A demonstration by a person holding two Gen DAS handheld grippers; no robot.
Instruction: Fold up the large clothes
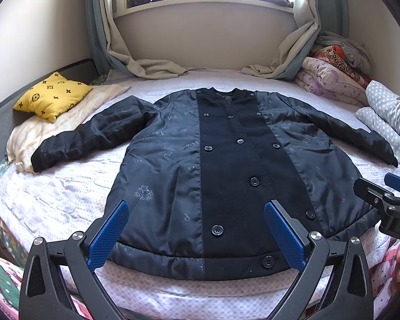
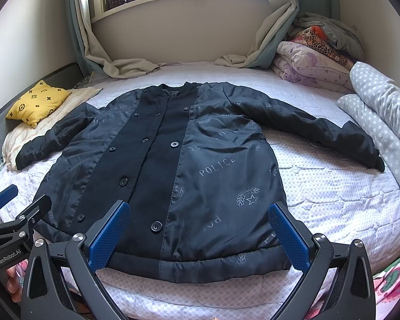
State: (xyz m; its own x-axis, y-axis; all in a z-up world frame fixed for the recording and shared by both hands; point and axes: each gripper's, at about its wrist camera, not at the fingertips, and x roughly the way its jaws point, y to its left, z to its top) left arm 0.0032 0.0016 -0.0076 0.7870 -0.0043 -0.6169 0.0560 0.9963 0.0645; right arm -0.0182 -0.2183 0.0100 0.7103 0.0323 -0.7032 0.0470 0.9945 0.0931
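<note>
Long dark navy padded coat with shiny printed lining panels and a matte black buttoned centre strip [image 1: 213,165] lies spread flat, face up, on the white dotted quilted bedspread [image 1: 66,202]. Collar points away toward the window wall; hem is at the near bed edge, right under both tools. Long axis runs straight away from the grippers, hem to collar. Both sleeves are splayed out sideways, the left sleeve [image 1: 88,136] partly resting on a striped cream towel [image 1: 40,138] beside a yellow patterned pillow [image 1: 50,94], the right sleeve [image 2: 320,130] reaching toward a grey polka-dot rolled duvet [image 2: 381,112].

Left gripper [image 1: 197,210], blue textured pads, jaws spread wide, nothing between them; it hovers above the hem, left of the button strip. Right gripper [image 2: 200,212], same build, also wide apart and holding nothing, above the hem's right half. Neither touches the fabric as far as the views show.

Judgement: folding not yet begun. The key relation is side-to-side: each sleeve lies outboard and farther away than the hem, the left sleeve nearer the left gripper, the right sleeve nearer the right. A first fold likely brings a sleeve or side panel inward across the centre strip, so each tool must reach forward and outward. Slippery lining may slide when pinched.
</note>
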